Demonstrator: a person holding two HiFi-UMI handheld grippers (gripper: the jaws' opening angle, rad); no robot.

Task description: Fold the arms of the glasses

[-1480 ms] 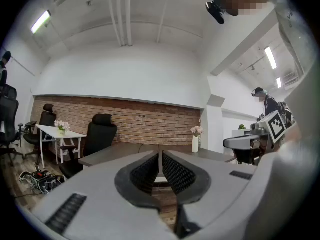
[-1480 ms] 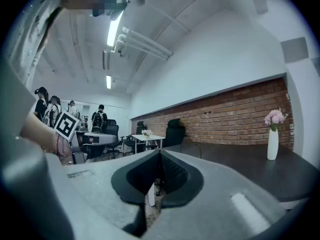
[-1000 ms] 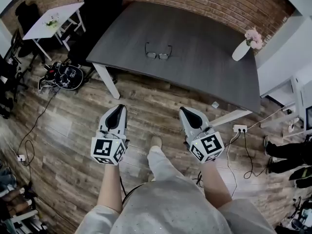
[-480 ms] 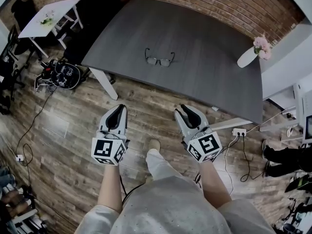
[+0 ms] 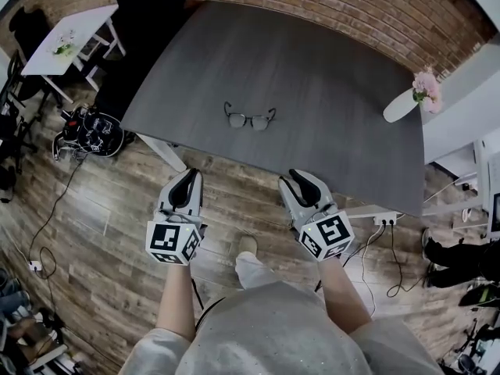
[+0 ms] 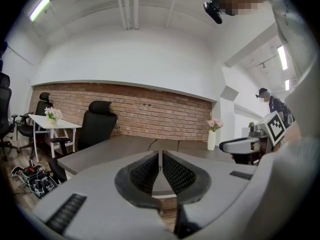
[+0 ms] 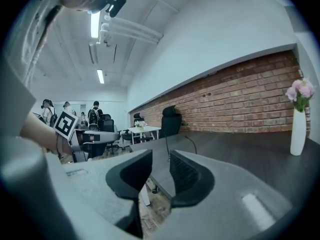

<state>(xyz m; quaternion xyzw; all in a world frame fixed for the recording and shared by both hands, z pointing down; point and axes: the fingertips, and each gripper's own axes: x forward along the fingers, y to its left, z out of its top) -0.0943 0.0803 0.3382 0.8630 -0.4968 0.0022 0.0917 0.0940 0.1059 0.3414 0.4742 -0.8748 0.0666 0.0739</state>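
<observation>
Black-framed glasses [image 5: 250, 119] lie with both arms spread on the dark grey table [image 5: 328, 84], near its front edge. My left gripper [image 5: 190, 175] hovers over the floor just short of that edge, jaws shut and empty; in the left gripper view the pads [image 6: 160, 156] meet with nothing between them. My right gripper [image 5: 301, 180] hangs level with it at the right, also short of the table. Its jaws have just been opening and stand open with nothing between them [image 7: 161, 154]. Beyond that gap the glasses' thin arms [image 7: 166, 145] rise from the tabletop.
A white vase of pink flowers [image 5: 406, 100] stands at the table's far right. A black office chair [image 5: 148, 6] and a white side table [image 5: 66, 37] are at the back left. A bag and cables [image 5: 90, 131] lie on the wooden floor, a power strip [image 5: 385, 219] at the right.
Both grippers have come closer to the table, whose front edge now sits just ahead of them. The right jaws went from shut to open. The left jaws stayed shut.
</observation>
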